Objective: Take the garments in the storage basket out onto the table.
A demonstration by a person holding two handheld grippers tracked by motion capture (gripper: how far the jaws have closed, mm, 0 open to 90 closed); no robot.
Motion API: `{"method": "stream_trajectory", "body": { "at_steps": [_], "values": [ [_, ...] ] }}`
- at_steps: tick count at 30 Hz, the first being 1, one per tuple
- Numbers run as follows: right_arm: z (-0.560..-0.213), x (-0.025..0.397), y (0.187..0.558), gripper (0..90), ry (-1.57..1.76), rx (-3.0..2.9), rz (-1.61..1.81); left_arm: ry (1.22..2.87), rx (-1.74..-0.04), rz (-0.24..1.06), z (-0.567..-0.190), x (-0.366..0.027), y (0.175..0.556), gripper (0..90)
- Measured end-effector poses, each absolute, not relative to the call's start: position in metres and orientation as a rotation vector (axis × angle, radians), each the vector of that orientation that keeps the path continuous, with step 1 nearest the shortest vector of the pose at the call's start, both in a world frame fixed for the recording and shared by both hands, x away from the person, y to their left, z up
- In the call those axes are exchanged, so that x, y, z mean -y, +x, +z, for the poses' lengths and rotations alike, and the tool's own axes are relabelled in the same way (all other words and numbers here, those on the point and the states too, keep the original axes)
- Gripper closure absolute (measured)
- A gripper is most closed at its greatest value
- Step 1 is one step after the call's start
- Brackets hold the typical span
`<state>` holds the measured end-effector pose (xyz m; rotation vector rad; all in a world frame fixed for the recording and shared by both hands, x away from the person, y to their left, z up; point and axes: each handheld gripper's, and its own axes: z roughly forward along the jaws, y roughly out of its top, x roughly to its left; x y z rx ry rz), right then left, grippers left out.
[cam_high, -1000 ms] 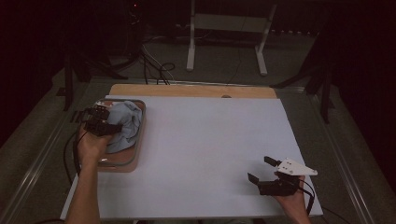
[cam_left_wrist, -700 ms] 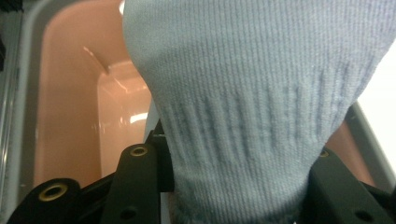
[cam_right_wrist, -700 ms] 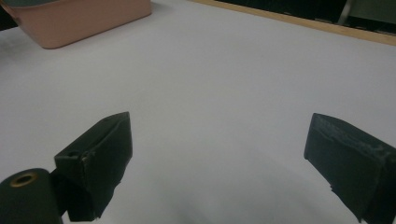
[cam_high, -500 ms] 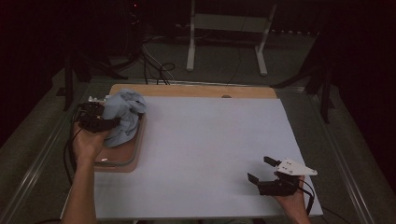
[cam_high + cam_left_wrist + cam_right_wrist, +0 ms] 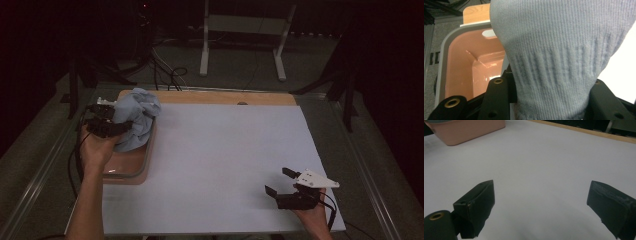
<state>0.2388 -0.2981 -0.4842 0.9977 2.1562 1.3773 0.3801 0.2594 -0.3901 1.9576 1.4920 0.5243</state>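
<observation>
A light blue knitted cloth (image 5: 137, 117) hangs bunched above the pink bin (image 5: 127, 167) at the table's left edge. My left gripper (image 5: 112, 125) is shut on the cloth and holds it up over the bin. In the left gripper view the ribbed cloth (image 5: 559, 55) rises between the jaws, with the bin's pink inside (image 5: 471, 70) below and to the left. My right gripper (image 5: 280, 182) rests near the table's front right, open, with nothing between its fingers; bare white table (image 5: 541, 170) lies in front of the right gripper (image 5: 541, 205).
A white sheet (image 5: 225, 150) covers most of the table, with a strip of bare wood (image 5: 225, 97) along the far edge. Beyond the table stand a metal frame (image 5: 240, 40) and loose cables (image 5: 165, 70) on the dark floor. The pink bin's outer wall (image 5: 466, 130) shows far left.
My left gripper has lifted the blue cloth up and toward the far end of the bin. The right gripper has stayed in place.
</observation>
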Motion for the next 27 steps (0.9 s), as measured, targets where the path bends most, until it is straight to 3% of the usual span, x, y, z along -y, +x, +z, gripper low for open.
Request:
{"method": "stream_trajectory", "body": {
  "at_steps": [27],
  "values": [
    [-0.484, 0.299, 0.239, 7.9, 0.996, -2.154, 1.379, 1.938, -1.4, 0.488, -0.375, -0.234, 0.381, 58.7]
  ]
}}
